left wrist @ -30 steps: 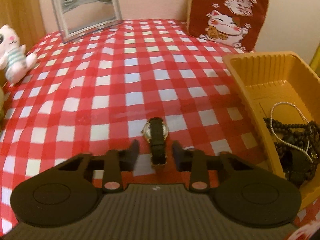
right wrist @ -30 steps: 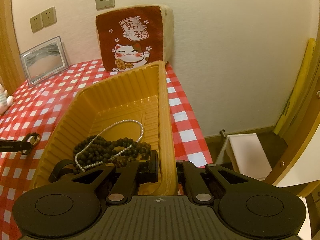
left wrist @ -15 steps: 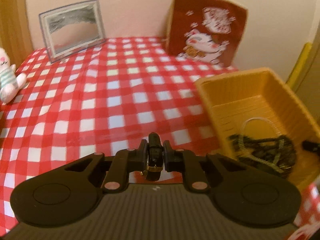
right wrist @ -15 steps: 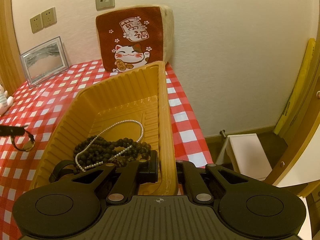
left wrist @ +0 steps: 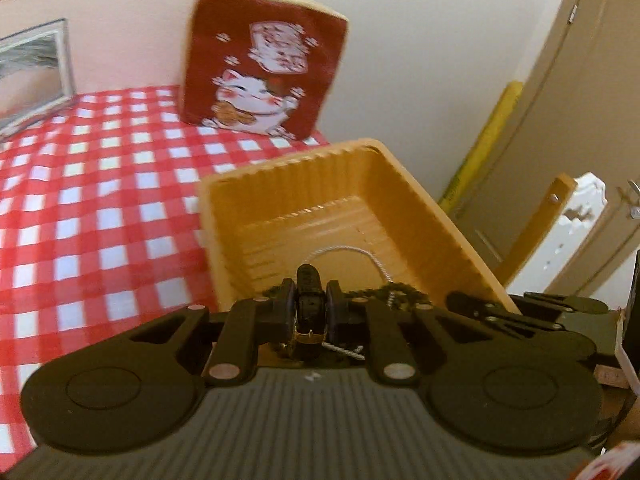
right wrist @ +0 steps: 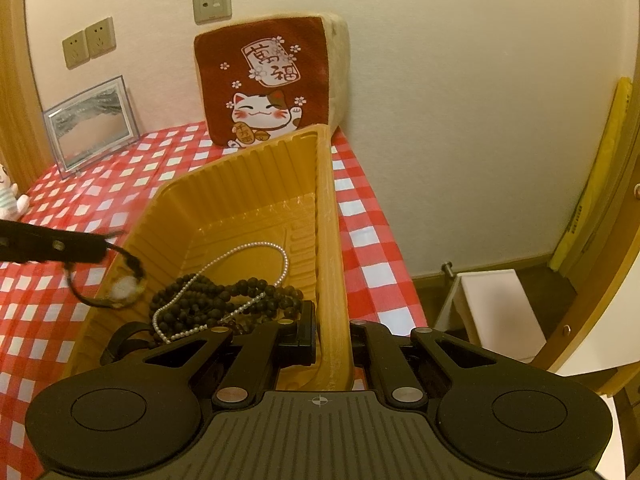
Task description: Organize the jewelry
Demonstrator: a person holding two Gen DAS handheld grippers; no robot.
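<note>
Left tongs [left wrist: 311,300] clamp watch [left wrist: 309,304] strap, prob. above tray [left wrist: 352,168]; right tongs [right wrist: 332,334] pinch tray wall.

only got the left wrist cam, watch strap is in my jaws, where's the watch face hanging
observer: The watch face dangles below the left gripper, over the left wall of the yellow tray. It is blurred, so I cannot tell if it is fully inside.
operator: whats under it
observer: A black strap lies in the near left corner, beside the dark beads.
operator: is the tray held
observer: The right gripper has one finger inside and one outside the tray's right wall, and looks clamped on it.
</note>
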